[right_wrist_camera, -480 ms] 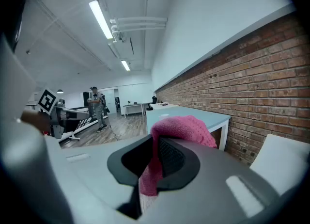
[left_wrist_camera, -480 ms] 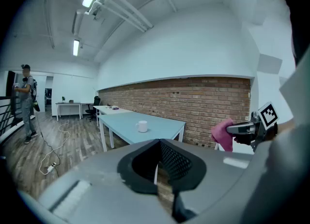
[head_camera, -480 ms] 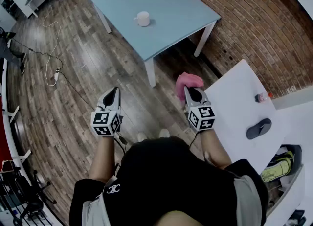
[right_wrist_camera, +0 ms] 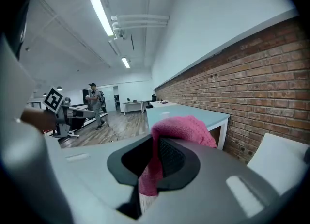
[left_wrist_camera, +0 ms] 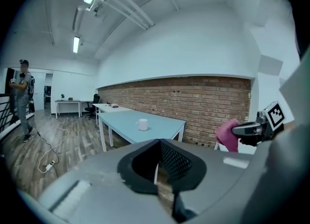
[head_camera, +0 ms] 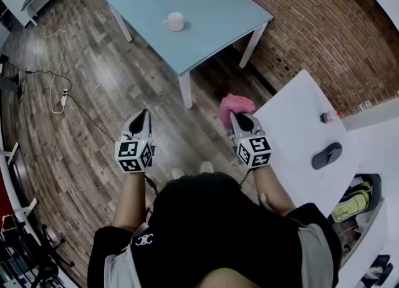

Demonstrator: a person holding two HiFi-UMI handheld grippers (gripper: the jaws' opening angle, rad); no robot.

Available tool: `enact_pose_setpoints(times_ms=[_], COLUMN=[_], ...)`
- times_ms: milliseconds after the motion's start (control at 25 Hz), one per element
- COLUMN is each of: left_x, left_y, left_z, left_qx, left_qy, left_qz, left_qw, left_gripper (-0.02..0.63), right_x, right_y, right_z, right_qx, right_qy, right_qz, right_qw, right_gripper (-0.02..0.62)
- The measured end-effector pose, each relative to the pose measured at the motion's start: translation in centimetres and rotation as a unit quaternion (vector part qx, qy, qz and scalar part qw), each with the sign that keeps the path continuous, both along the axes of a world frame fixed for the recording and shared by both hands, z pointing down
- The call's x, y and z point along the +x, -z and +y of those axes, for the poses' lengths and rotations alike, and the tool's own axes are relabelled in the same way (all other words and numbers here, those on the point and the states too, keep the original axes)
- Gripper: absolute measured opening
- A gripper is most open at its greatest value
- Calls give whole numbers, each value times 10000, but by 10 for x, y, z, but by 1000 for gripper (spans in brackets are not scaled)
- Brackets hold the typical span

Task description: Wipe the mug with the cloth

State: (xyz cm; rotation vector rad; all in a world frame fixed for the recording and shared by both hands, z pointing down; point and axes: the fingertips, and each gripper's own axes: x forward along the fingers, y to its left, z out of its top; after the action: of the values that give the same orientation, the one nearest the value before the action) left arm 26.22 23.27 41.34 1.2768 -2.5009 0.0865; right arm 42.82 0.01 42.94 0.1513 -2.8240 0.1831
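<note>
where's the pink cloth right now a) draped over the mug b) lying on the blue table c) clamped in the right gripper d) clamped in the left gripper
c: the right gripper is shut on the pink cloth, while the white mug stands alone on the blue table.

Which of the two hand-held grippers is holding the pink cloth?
The right hand-held gripper: its jaws are shut on the pink cloth. The left hand-held gripper is shut with nothing between its jaws.
</note>
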Motion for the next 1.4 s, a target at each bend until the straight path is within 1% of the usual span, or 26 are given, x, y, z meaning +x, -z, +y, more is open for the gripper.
enact_pose_setpoints(times_ms=[200, 440, 560, 720, 880, 1160, 1280, 1400], left_x=[-15, -32, -45, -58, -66, -81, -99, -123], left_y=[5, 5, -1, -14, -23, -44, -50, -55], left_z=[-2, 8, 17, 29, 41, 59, 65, 60], left_qx=[102, 120, 129, 80, 5, -184, -209, -225], left_qy=[-27, -109, -154, -315, -395, -368, -324, -301], left_qz=[-80, -184, -104, 119, 140, 301, 358, 354], left_qw=[9999, 9997, 9997, 9994, 9991, 9987, 9986, 9987], left_gripper=[2, 2, 2, 2, 2, 2, 2, 2], right_x=[-4, -22, -35, -47, -55, -65, -84, -112], right_y=[-3, -2, -3, -3, -2, -32, -37, -38], right_z=[2, 15, 22, 24, 27, 40, 41, 34], right_qx=[121, 256, 327, 386, 411, 270, 272, 286], right_qy=[-79, -77, -120, -290, -414, -371, -359, -336], right_qz=[157, 194, 221, 273, 280, 670, 693, 610], right_qw=[9998, 9995, 9991, 9985, 9979, 9967, 9966, 9972], right_gripper=[35, 35, 35, 35, 35, 35, 35, 35])
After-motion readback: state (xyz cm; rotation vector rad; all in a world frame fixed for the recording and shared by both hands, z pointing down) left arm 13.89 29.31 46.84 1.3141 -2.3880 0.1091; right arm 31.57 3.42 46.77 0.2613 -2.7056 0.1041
